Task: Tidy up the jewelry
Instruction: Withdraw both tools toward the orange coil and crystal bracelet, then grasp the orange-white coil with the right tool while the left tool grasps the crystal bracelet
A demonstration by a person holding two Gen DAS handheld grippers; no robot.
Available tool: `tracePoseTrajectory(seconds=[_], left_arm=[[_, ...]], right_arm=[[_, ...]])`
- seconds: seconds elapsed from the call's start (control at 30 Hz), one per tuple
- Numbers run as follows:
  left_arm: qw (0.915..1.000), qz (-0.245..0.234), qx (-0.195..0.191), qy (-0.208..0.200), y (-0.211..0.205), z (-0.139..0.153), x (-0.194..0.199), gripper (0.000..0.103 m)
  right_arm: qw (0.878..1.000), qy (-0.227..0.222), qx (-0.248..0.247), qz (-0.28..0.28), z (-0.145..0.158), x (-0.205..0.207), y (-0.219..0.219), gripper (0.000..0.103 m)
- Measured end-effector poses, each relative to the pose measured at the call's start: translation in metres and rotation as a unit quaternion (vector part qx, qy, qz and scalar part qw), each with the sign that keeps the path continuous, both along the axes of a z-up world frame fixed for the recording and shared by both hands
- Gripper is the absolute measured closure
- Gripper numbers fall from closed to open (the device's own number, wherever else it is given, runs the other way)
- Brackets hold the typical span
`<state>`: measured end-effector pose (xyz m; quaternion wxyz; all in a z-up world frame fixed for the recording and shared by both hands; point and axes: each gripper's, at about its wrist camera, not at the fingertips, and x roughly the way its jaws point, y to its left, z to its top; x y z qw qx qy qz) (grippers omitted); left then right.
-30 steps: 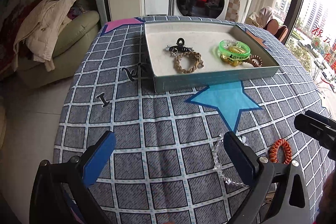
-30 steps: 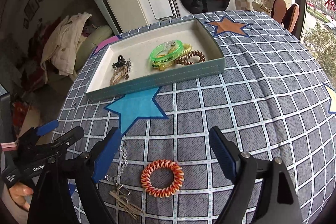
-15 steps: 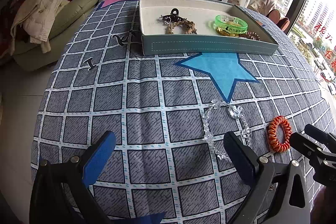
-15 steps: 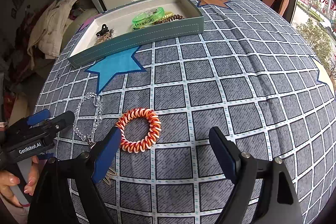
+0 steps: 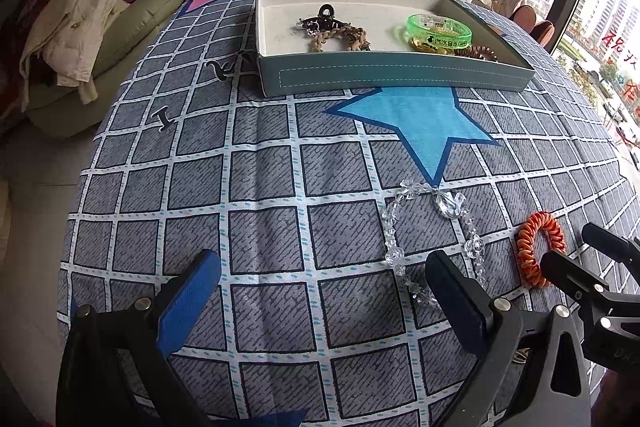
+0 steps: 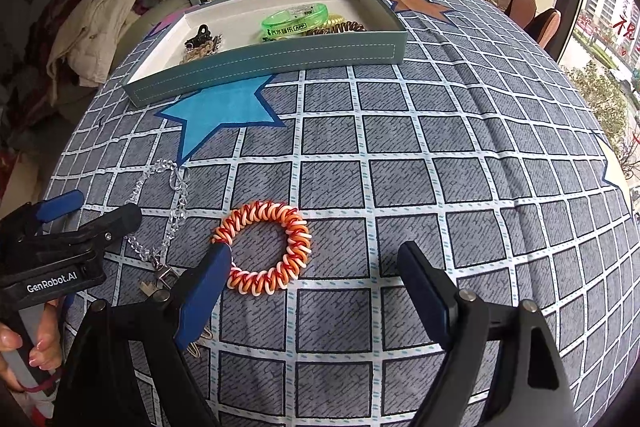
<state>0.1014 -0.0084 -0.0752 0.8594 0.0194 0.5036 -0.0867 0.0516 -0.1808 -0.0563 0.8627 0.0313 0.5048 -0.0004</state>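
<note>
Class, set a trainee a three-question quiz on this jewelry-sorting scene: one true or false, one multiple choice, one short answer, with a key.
1. True or false: the orange coil bracelet already lies inside the tray.
2. Which piece lies between the left gripper and the orange coil bracelet? A. clear bead chain B. green bangle C. black hair claw
3. Are the right gripper jaws open or shut?

Key:
1. False; it lies on the checked cloth.
2. A.
3. Open, holding nothing.
</note>
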Motion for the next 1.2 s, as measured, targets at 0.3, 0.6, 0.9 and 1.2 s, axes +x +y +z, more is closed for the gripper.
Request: tracePoseTrajectory(seconds=[0.3,0.6,0.9,1.2], left_arm=[[0.9997,-0.018,0.013,-0.007,-0.013,0.001,-0.002,0.000],[0.9985,-0.049,0.015,-0.018,-0.026,0.007,-0.008,0.019],[0.9956,-0.092,0.003,-0.020,-0.037,0.012,-0.014,0.075],[0.9937,-0.095,-0.054,-0.027,-0.023,0.026,-0.020,0.075]], right_arm=[[1.000,-0.002,0.011,0.011,-0.001,0.001,-0.001,0.024],[0.999,0.002,-0.041,0.032,-0.001,0.005,0.013,0.058],[0.998,0.001,-0.044,0.050,0.000,0.004,0.021,0.083],[1.000,-0.008,0.003,0.028,0.003,-0.003,0.007,0.089]])
